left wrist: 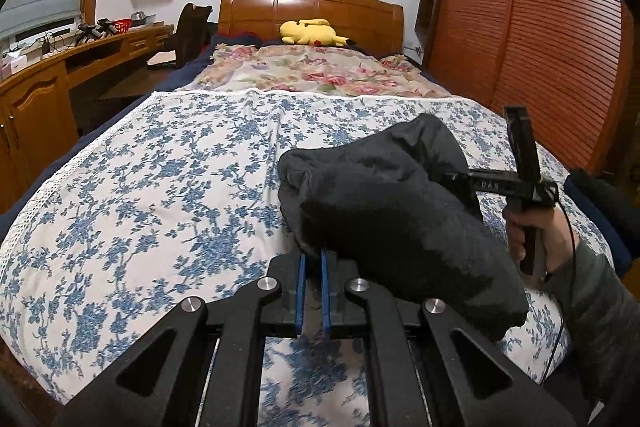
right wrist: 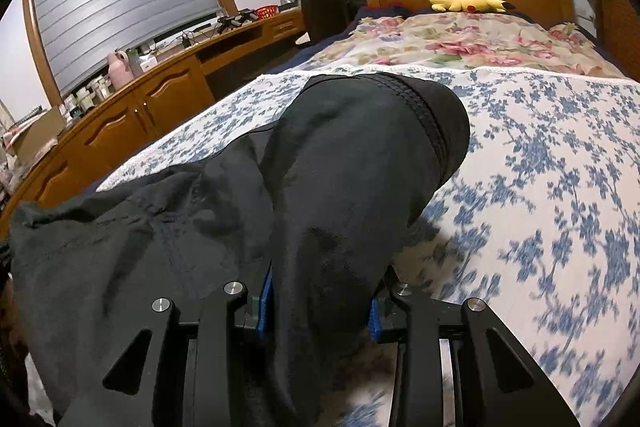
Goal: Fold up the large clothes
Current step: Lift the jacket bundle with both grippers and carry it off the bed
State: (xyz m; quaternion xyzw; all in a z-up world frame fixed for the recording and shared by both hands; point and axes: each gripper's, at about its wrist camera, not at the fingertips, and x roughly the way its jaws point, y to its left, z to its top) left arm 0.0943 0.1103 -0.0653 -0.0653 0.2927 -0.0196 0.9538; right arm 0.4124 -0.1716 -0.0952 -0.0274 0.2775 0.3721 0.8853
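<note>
Both claws grasped the black garment (right wrist: 360, 179) above the bed (left wrist: 160, 187): left claw (left wrist: 314, 259) at lower centre, right claw (right wrist: 320, 303) also lower centre.

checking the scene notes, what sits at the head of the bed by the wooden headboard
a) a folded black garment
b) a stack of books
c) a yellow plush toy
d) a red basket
c: a yellow plush toy lies in front of the wooden headboard, while the black garment is near the foot of the bed, gripped by each hand-held gripper, left and right.
</note>
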